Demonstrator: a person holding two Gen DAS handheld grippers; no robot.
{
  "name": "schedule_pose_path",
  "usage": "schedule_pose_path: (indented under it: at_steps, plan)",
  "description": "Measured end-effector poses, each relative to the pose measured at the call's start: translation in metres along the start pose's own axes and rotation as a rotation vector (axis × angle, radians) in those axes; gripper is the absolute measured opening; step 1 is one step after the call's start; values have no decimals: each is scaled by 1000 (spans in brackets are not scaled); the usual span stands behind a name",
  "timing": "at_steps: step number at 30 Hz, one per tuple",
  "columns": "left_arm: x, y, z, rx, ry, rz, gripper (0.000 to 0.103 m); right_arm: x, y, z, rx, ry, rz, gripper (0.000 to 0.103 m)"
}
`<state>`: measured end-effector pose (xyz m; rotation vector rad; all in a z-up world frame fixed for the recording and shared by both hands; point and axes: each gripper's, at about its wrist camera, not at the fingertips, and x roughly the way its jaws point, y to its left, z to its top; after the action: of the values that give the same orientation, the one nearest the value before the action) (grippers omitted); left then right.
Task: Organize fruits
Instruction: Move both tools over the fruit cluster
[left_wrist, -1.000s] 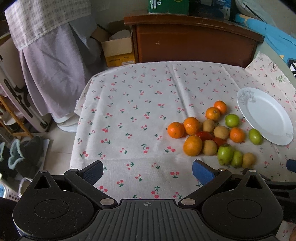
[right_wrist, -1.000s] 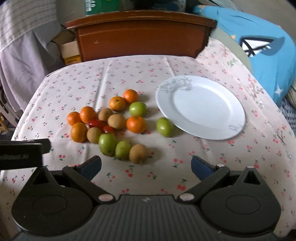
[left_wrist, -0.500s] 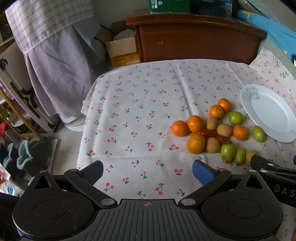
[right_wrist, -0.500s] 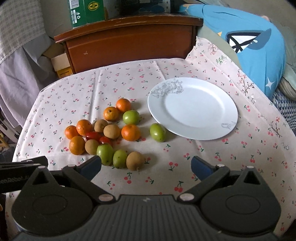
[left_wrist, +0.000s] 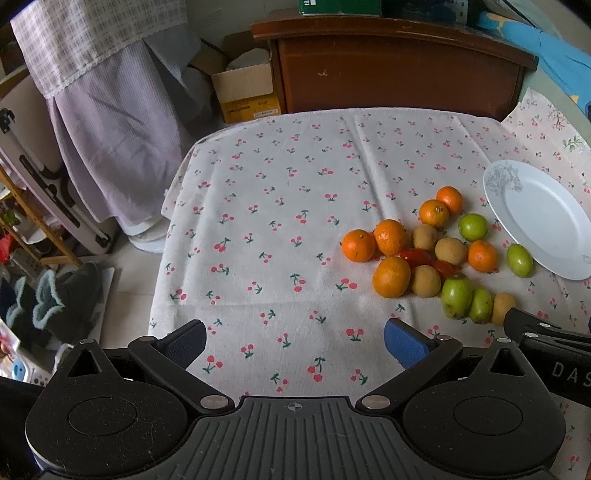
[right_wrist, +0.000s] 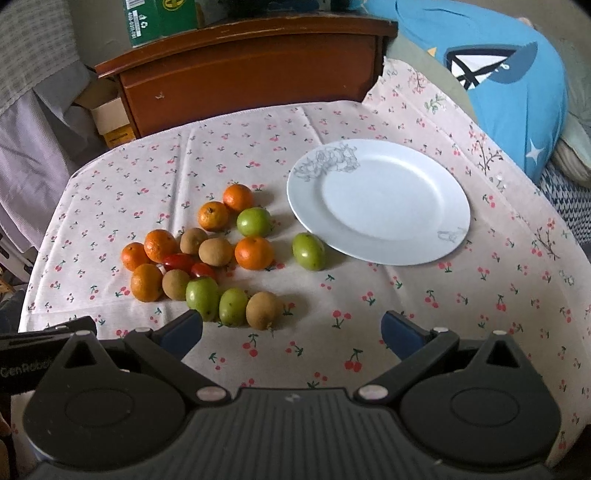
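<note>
A pile of fruit lies on the cherry-print tablecloth (right_wrist: 406, 314): several oranges (right_wrist: 254, 252), green fruits (right_wrist: 201, 298), brown fruits (right_wrist: 263, 309) and two red tomatoes (right_wrist: 179, 261). The pile also shows in the left wrist view (left_wrist: 391, 277). An empty white plate (right_wrist: 380, 201) sits to its right, with one green fruit (right_wrist: 308, 251) beside its rim. My right gripper (right_wrist: 291, 332) is open and empty, just in front of the pile. My left gripper (left_wrist: 295, 341) is open and empty, left of the pile over bare cloth.
A brown wooden cabinet (right_wrist: 251, 70) stands behind the table with a green box (right_wrist: 162, 18) on top. A blue cushion (right_wrist: 509, 74) lies at the right. Cardboard boxes (left_wrist: 243, 92), draped cloth (left_wrist: 110, 110) and floor clutter sit left of the table edge.
Both grippers have drawn back and risen a little, so the fruit and plate look smaller and farther. The right gripper's side now shows in the left view. Nothing was grasped.
</note>
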<state>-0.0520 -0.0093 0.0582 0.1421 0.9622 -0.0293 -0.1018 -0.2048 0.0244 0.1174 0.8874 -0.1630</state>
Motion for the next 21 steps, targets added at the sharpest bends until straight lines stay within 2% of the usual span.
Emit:
schedule_pose_path:
  at_steps: [21]
  plan:
    - [4, -6, -4, 25, 8, 25, 102, 3, 4, -1, -24, 2, -31, 102]
